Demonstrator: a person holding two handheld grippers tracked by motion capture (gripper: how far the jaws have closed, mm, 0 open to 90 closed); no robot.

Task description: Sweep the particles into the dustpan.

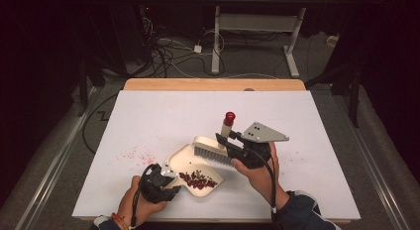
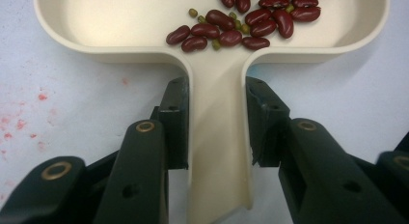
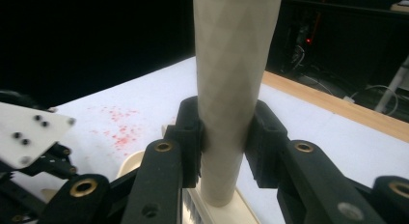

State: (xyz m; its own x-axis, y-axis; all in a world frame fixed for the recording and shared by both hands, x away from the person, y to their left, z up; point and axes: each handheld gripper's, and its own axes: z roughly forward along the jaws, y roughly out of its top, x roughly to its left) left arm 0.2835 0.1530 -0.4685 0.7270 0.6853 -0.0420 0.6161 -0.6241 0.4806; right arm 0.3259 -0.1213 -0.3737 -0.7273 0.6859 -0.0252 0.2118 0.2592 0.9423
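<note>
High view: fixed above the person's edge of the white table (image 1: 148, 116), facing forward and down, far enough off to take in the whole tabletop and the floor beyond at 12 o'clock. Left gripper view: rides on the left gripper (image 2: 217, 122), very near, looking along its jaws toward 12 o'clock at the cream dustpan (image 2: 96, 21) (handle clamped between the pads) and the tabletop. Right gripper view: rides on the right gripper (image 3: 224, 137), very near, facing up along the brush handle (image 3: 231, 64) toward the table's far wooden edge at 2 o'clock. Shared ground: dustpan (image 1: 185, 163), brush handle (image 1: 225, 131), both grippers (image 1: 166, 173) (image 1: 229, 139).
</note>
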